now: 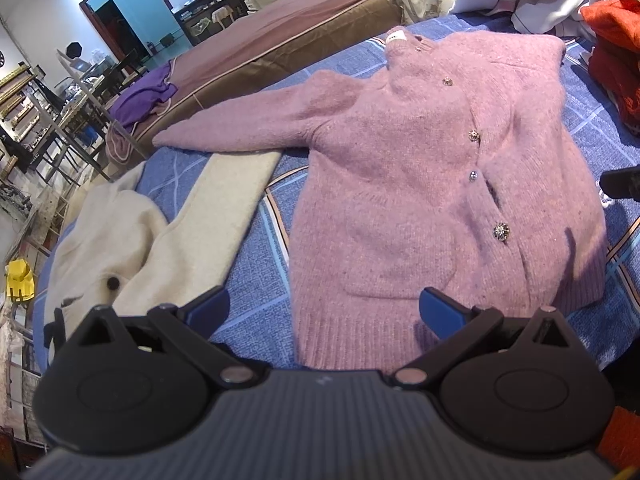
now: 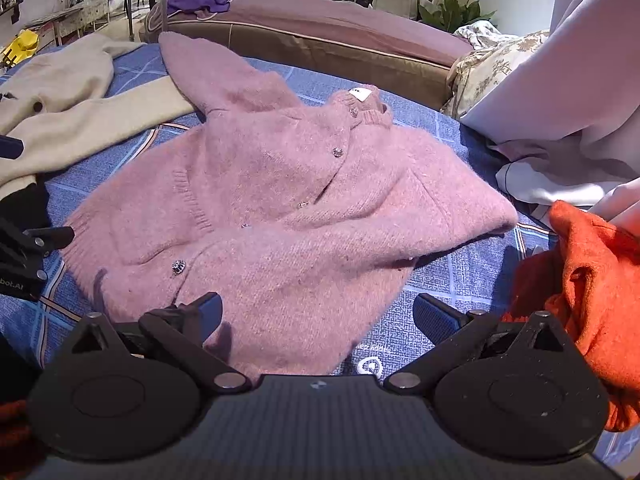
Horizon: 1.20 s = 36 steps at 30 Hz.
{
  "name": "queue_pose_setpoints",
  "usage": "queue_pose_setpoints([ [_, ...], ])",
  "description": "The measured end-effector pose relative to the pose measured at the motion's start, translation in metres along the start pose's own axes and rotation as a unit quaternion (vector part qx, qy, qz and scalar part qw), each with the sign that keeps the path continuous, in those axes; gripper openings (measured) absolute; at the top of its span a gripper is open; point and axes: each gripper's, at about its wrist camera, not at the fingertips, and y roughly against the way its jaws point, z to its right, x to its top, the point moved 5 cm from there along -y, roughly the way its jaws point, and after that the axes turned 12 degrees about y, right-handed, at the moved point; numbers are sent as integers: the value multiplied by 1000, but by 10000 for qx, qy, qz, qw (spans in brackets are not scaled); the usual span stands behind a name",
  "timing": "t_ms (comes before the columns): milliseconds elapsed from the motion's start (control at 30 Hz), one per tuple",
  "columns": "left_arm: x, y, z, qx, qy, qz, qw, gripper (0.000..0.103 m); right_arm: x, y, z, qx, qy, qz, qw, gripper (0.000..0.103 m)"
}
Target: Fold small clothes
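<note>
Pink fuzzy knit — a buttoned cardigan — is spread flat on the blue checked bedcover ahead of both pairs of jaws, its hem nearest them. The left gripper is held spread wide with nothing between its blue pads; the hem is seen in the gap. The right gripper is likewise released above the cardigan's lower corner. A cream garment is seen beyond the left jaw, an orange one beside the right jaw.

"bot.AI" on left tongs, possibly "deep hobby" on blue bedsheet
</note>
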Motion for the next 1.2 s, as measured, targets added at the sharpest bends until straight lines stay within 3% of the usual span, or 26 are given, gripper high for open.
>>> queue_pose_setpoints([
  [200,-1,-1,1,-123,41,-66,9999,103,-1,0,1,-10,-33,60,10000,103],
  [300,-3,-2,3,-382,16,-50,9993,103,-2,0,4,-27,-93,161,9998,103],
  [467,-20,-15,-6,-611,-309,331,9971,103,-13,5,13,-108,-273,732,9969,103],
  [600,-27,-43,-18,-850,-511,245,9948,103,-44,-2,32,8,-775,886,9931,103],
  [700,-18,-59,-19,-1109,-592,233,9918,103,-65,-17,50,226,-1337,696,9883,103],
  [800,1,-80,-18,-1495,-520,338,9868,103,-77,-26,66,379,-1999,779,9760,103],
  [933,23,-118,-23,-1581,-402,316,9861,98,-78,-40,72,735,-2580,971,9584,103],
  [1000,28,-136,-29,-1826,-176,29,9830,88,-81,-52,71,881,-2776,954,9519,103],
  [1100,24,-151,-31,-2321,49,-460,9716,81,-91,-67,67,1015,-3045,859,9432,103],
  [1200,12,-158,-30,-2602,88,-619,9635,74,-103,-79,60,1221,-3277,822,9333,103],
])
